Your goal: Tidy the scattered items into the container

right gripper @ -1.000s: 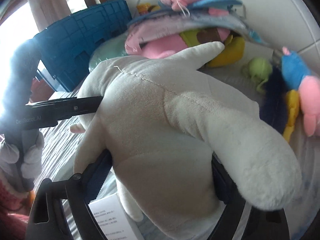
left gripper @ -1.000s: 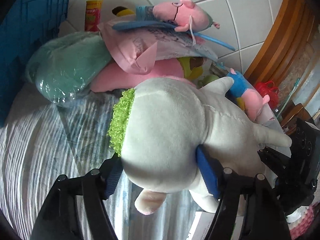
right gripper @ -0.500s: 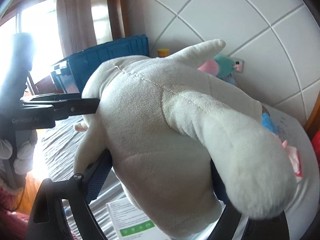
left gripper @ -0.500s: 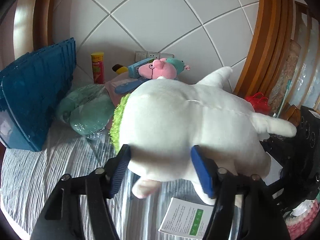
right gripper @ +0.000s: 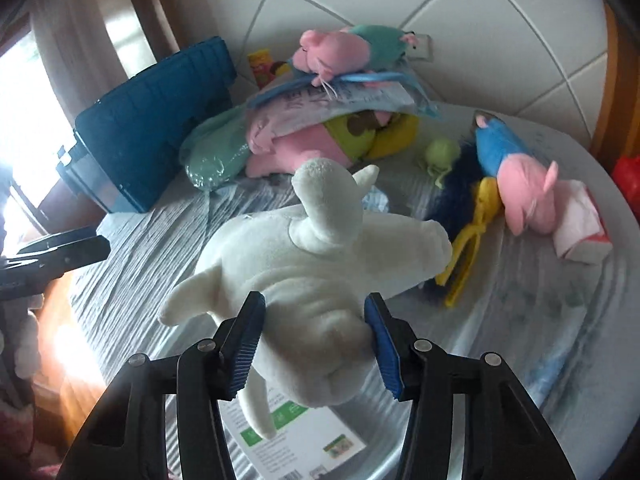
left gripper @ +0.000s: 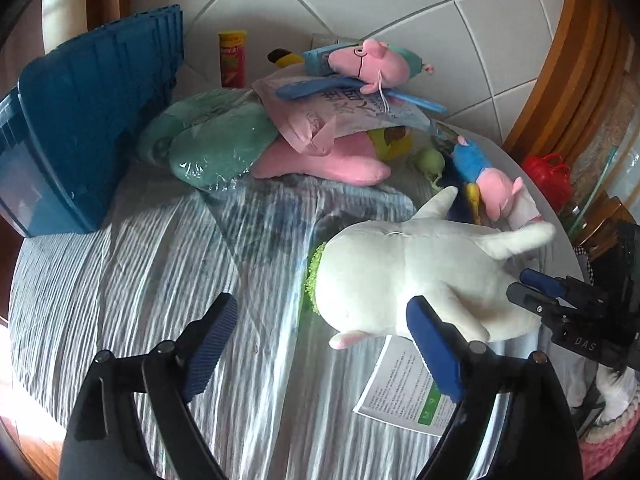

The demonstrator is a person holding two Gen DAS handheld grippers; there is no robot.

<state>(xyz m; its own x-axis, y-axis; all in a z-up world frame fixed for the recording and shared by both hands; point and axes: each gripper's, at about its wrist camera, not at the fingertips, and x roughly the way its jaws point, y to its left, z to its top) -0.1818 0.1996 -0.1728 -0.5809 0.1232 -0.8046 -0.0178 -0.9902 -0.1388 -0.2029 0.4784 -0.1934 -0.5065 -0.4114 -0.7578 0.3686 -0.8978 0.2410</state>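
Left gripper point(left gripper: 320, 344) has released white plush point(left gripper: 420, 280), seemingly right-held now

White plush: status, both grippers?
Right gripper closing on white plush. Left gripper opening, plush released. Blue bin far side, path unobstructed.

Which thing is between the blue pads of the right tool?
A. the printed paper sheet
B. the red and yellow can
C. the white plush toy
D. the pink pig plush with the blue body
C: in the right wrist view the right tool is closing on the white plush toy, both blue pads pressing its body, while the left tool is opening beside it with its pads clear.
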